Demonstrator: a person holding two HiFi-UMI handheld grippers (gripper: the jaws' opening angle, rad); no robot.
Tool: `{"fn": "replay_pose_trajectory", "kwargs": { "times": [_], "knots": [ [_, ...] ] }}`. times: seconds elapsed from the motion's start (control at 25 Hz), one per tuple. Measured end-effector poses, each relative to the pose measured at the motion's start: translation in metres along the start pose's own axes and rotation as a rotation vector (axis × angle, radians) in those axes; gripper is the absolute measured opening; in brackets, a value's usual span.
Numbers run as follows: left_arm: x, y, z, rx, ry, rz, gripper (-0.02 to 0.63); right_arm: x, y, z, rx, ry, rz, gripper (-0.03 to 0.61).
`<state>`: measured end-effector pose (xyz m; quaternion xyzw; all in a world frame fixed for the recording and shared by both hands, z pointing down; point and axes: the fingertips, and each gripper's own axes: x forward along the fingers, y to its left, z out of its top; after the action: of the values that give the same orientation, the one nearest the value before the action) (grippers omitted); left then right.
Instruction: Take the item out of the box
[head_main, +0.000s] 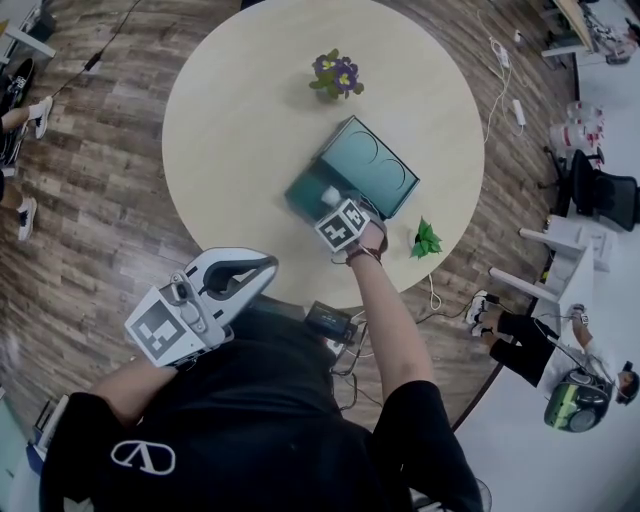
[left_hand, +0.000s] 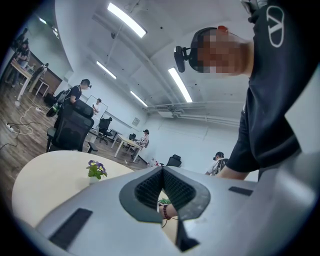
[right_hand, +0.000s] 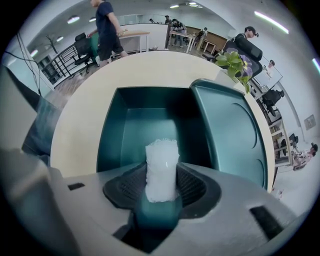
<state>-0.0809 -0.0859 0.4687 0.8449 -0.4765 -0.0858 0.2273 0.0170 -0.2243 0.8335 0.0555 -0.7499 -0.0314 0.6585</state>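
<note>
Closest, a person's black shirt (head_main: 250, 430) fills the bottom of the head view, with the left gripper (head_main: 252, 268) held low beside the round table (head_main: 230, 130), well apart from the teal box (head_main: 375, 170). The right gripper (head_main: 330, 198) reaches over the box's near edge. Left gripper view: jaws pressed together, nothing between them. Right gripper view: both pads (right_hand: 192, 186) clamp an upright white item (right_hand: 161, 167) over the open box, its lid (right_hand: 230, 135) lying open to the right.
</note>
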Motion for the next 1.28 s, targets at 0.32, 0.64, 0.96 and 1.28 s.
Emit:
{"fn": "replay_pose_trajectory", "kwargs": {
  "times": [0.32,0.64,0.96,1.28],
  "knots": [
    [0.001,-0.003,-0.002,0.000,0.006,-0.008,0.005,0.002,0.000,-0.001,-0.004,0.021,-0.014,0.181],
    [0.000,-0.002,-0.002,0.000,0.006,-0.007,0.005,0.001,-0.001,-0.001,-0.007,0.013,-0.019,0.181],
    [0.004,-0.009,0.006,0.018,0.006,-0.026,0.005,-0.034,-0.006,-0.001,0.026,-0.055,-0.060,0.179],
    [0.025,-0.022,0.025,0.054,-0.014,-0.081,0.006,-0.129,-0.030,0.012,0.112,-0.248,-0.168,0.179]
  ]
}}
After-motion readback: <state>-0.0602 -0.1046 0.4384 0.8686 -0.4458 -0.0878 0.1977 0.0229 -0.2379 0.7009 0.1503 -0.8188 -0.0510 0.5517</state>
